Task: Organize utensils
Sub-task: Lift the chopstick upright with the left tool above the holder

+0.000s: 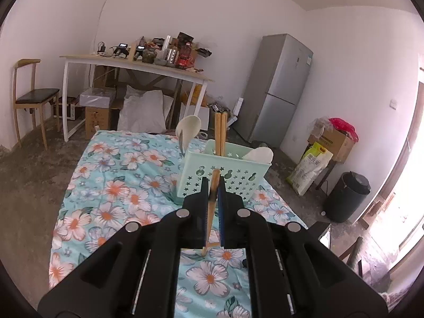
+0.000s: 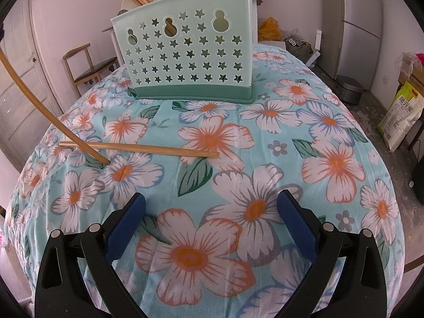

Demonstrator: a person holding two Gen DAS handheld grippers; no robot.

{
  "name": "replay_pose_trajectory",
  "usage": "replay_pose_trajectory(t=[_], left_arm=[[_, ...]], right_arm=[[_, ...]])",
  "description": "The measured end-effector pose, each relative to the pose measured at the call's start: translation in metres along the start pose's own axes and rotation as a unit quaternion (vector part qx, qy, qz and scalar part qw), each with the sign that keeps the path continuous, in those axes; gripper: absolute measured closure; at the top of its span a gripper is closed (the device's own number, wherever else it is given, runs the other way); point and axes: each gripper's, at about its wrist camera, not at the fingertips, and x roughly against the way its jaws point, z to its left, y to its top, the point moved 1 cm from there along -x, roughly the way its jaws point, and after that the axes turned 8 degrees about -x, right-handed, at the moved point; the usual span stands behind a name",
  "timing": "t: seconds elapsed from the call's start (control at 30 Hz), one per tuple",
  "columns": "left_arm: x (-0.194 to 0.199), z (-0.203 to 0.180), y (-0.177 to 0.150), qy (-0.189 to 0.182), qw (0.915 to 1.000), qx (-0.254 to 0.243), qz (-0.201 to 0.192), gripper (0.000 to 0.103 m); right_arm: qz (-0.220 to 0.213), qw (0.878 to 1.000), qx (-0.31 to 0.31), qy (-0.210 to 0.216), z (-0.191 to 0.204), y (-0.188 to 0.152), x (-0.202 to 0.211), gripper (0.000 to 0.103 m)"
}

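Note:
A mint green perforated utensil holder [image 1: 224, 175] stands on the floral table; it also shows in the right wrist view [image 2: 185, 55]. It holds two wooden chopsticks [image 1: 220, 135] and white spoons [image 1: 188, 129]. My left gripper [image 1: 213, 188] is shut on a wooden chopstick [image 1: 212, 206], held steeply with its lower tip touching the cloth; it also shows in the right wrist view [image 2: 39, 100]. Another chopstick [image 2: 140, 149] lies flat on the cloth, in front of the holder. My right gripper [image 2: 212, 212] is open and empty, low over the cloth.
The table wears a blue floral cloth [image 2: 265, 159]. Beyond it stand a cluttered white desk [image 1: 132, 63], a chair [image 1: 31, 98], a fridge [image 1: 278, 87], cardboard boxes and a dark bin [image 1: 347, 196] on the floor.

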Motion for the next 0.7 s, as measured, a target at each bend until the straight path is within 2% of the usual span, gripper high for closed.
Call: replay_pose_trajectory(t=[0.17, 0.33, 0.5, 0.7], left_arm=[[-0.017, -0.007, -0.006, 0.000, 0.9998, -0.011, 0.016, 0.097], [-0.024, -0.003, -0.010, 0.002, 0.9996, 0.002, 0.027, 0.097], [-0.018, 0.003, -0.010, 0.005, 0.9996, 0.010, 0.026, 0.097], [0.000, 0.018, -0.008, -0.011, 0.9992, 0.034, 0.018, 0.098]], right_arm=[[-0.001, 1.000, -0.002, 0.002, -0.001, -0.001, 0.001, 0.006], [-0.003, 1.000, -0.008, 0.007, -0.002, 0.000, 0.002, 0.006], [-0.006, 1.000, -0.018, 0.014, -0.004, 0.001, 0.003, 0.006], [-0.013, 0.999, -0.032, 0.029, -0.009, 0.000, 0.005, 0.006]])
